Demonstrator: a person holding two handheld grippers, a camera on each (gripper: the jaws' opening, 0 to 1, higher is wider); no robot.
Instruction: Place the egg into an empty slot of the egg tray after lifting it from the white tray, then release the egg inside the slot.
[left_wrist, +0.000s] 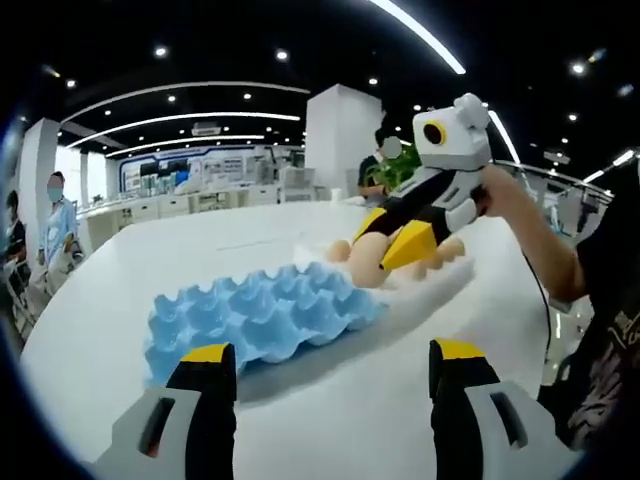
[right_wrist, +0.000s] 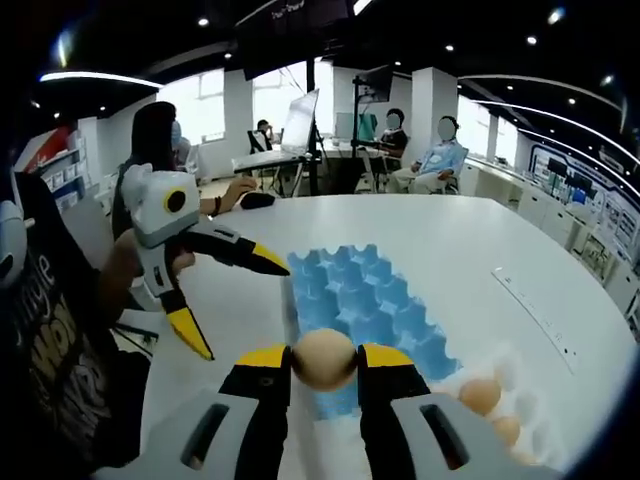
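A light-brown egg (right_wrist: 323, 359) sits clamped between the yellow tips of my right gripper (right_wrist: 323, 362), held just above the near edge of the blue egg tray (right_wrist: 362, 300). In the left gripper view that same gripper (left_wrist: 392, 244) holds the egg (left_wrist: 365, 260) over the seam between the blue egg tray (left_wrist: 262, 318) and the white tray (left_wrist: 440, 283). More eggs (right_wrist: 483, 396) lie in the white tray (right_wrist: 520, 385) at the lower right. My left gripper (left_wrist: 330, 362) stands open over bare table, short of the blue tray; it also appears at the left (right_wrist: 232, 298) with jaws spread.
Everything rests on a large round white table (left_wrist: 120, 290). A person's hand (left_wrist: 505, 190) and forearm hold the right gripper. People sit at desks beyond the table (right_wrist: 440, 150). A thin strip (right_wrist: 530, 305) lies on the table to the right of the blue tray.
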